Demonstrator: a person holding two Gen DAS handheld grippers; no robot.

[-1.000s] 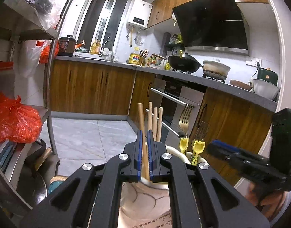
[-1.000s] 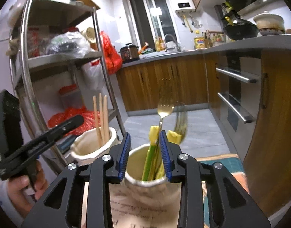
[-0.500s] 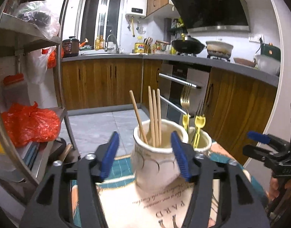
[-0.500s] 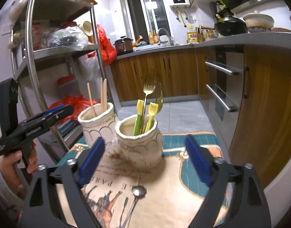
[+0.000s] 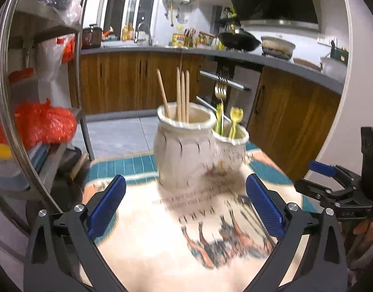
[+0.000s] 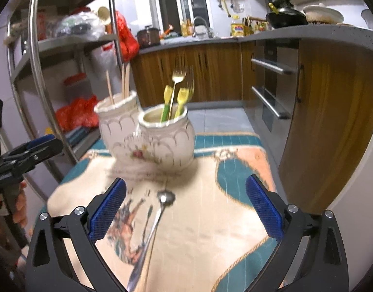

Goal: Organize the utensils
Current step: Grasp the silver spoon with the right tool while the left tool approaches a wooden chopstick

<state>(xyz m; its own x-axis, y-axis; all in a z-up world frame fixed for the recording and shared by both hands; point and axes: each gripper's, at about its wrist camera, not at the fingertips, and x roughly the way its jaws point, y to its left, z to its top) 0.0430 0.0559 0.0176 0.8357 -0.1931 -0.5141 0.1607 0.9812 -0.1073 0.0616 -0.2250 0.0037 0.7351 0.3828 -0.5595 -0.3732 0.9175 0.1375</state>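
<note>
Chopsticks point(image 5: 179, 95) standing upright in the taller white jar point(image 5: 184, 150), toward the far edge of the printed mat point(image 5: 142, 243); that part looks finished. Left gripper point(image 5: 186, 209) hanging short of this jar, blue pads spread as wide as they go after just opening, with only bare mat between them. Beside it on the right and touching it, the shorter jar point(image 6: 168, 138), already holding the gold fork point(image 6: 177, 85) and the yellow-handled pieces point(image 6: 174, 102), so sorted too by the look of it. Right gripper point(image 6: 186, 209) likewise fully spread, freshly opened, gripping nothing. Under its open jaws, a metal spoon point(image 6: 154, 226) lying flat on the mat, bowl pointing at the shorter jar, handle running to the near edge. Apparently the one loose item left; no other stray cutlery visible, though blur hides detail. Likely mostly done, with the spoon yet to be picked up and dropped into a jar.
</note>
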